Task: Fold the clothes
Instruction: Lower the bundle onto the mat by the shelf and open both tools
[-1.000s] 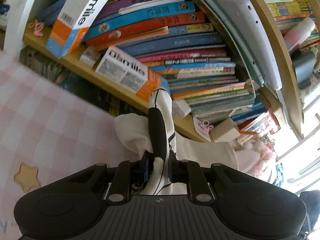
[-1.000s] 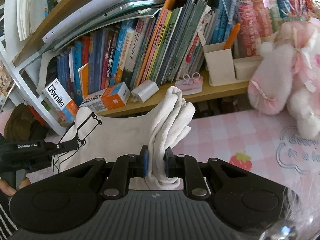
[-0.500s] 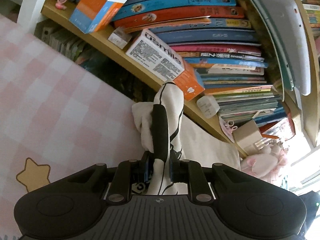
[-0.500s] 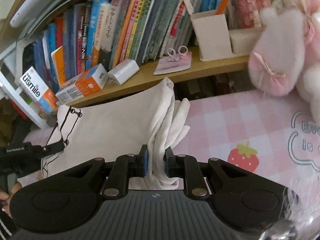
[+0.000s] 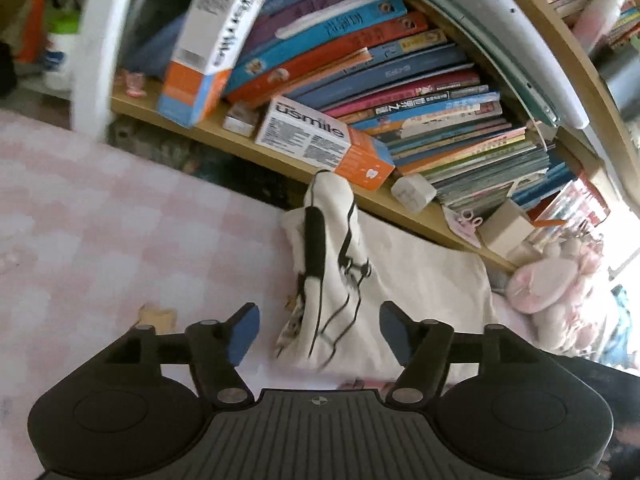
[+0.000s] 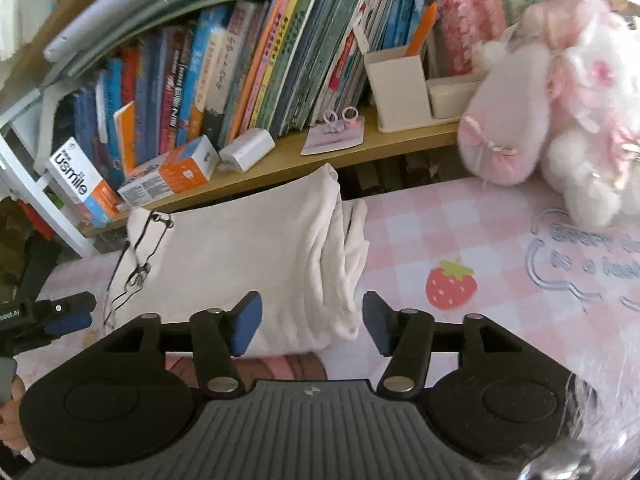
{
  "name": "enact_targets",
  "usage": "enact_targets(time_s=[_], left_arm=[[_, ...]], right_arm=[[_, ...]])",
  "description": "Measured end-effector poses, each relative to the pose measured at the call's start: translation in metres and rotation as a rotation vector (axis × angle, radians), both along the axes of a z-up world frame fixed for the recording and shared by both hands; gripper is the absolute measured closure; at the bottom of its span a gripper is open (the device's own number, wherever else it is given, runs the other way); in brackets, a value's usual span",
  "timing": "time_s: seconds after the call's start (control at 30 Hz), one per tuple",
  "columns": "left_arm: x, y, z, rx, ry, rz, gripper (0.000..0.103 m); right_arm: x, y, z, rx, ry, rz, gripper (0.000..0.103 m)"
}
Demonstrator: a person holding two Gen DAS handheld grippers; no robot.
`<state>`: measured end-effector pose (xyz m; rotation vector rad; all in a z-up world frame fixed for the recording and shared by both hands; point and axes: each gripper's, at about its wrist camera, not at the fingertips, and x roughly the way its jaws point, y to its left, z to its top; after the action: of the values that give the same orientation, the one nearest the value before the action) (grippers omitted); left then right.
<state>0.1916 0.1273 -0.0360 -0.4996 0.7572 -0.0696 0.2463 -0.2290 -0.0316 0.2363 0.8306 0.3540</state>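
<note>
A white garment (image 6: 248, 252) with a black line print lies folded on the pink checked tabletop (image 6: 420, 232), its far edge near the bookshelf. In the left wrist view its printed end (image 5: 332, 264) bunches up in front of my left gripper (image 5: 316, 330), which stands open with the cloth loose between the blue pads. My right gripper (image 6: 312, 328) is open too, over the garment's thick folded right end (image 6: 336, 272). The left gripper's fingertip (image 6: 68, 314) shows at the left edge of the right wrist view, beside the print.
A wooden shelf (image 6: 280, 168) packed with books runs along the table's far edge, with toothpaste boxes (image 5: 320, 142), a white charger (image 6: 248, 154) and a pen holder (image 6: 400, 88). A pink plush toy (image 6: 560, 100) sits at the right. A strawberry print (image 6: 450, 284) marks the tablecloth.
Both grippers were shut on the garment and held it up; now both have opened and let it go. The garment has dropped onto the table.
</note>
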Motion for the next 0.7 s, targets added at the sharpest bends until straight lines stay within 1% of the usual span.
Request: enact_targets(time_s=[0.07,0.1,0.2,0.33,0.43,0.57,0.6,0.7], left_arm=[[-0.015,-0.004,0.006,0.029,-0.004,0.017,0.028],[-0.023,-0.009,0.009,0.021,0.001,0.014,0.026],[-0.046,-0.021,0.013,-0.005,0.017,-0.009,0.025],[-0.073,-0.039,0.02,0.039,0.022,-0.028,0.024],[-0.09,-0.049,0.025,0.066,0.024,-0.024,0.023],[-0.108,-0.057,0.026,0.064,0.051,-0.013,0.02],[-0.112,-0.06,0.026,0.065,0.057,-0.014,0.02],[-0.122,-0.069,0.028,0.105,0.06,-0.016,0.018]], right_arm=[[-0.017,-0.003,0.004,-0.028,-0.019,-0.007,0.041],[-0.026,-0.004,0.006,-0.049,-0.029,-0.003,0.039],[-0.052,-0.007,0.008,-0.096,-0.047,0.007,0.036],[-0.083,-0.018,0.012,-0.1,-0.054,0.013,0.029],[-0.105,-0.023,0.015,-0.11,-0.071,0.011,0.026],[-0.129,-0.025,0.019,-0.157,-0.107,0.012,0.022],[-0.135,-0.024,0.02,-0.168,-0.115,0.013,0.02],[-0.149,-0.021,0.02,-0.19,-0.124,0.021,0.016]])
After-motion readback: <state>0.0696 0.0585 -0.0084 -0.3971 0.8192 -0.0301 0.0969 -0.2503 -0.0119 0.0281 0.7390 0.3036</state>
